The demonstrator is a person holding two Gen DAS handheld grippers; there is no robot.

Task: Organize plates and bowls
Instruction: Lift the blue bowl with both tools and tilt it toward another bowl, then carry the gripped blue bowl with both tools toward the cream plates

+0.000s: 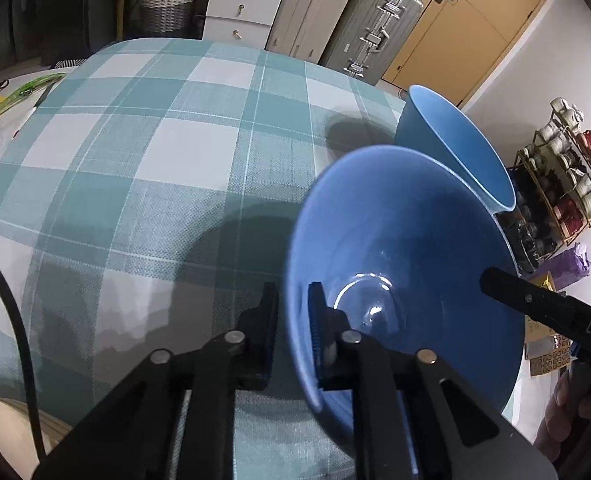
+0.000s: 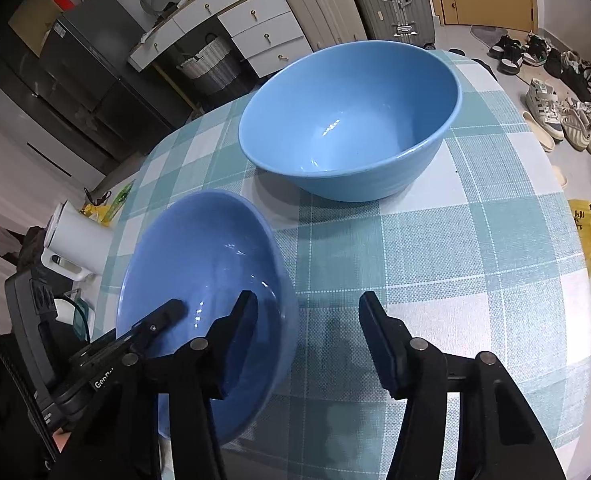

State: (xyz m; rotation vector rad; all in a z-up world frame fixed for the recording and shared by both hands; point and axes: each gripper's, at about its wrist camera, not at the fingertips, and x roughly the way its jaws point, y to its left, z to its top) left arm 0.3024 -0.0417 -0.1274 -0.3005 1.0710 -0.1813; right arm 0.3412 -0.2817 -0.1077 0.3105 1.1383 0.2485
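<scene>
Where the bench (image 2: pixel 475 240) edge runs nearest: left tool (image 1: pixel 293 332), clamped on the near rim of the darker blue bowl (image 1: pixel 407 248); right tool (image 2: pixel 307 336), jaws apart, one finger inside that bowl's opposite rim, not pressing. Beyond, near the far edge: lighter blue bowl (image 2: pixel 351 120), upright on the checked cloth.

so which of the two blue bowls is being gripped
The darker blue bowl, nearest the cameras: the left claw pinches its rim. The lighter, deeper bowl sits untouched farther back.
</scene>
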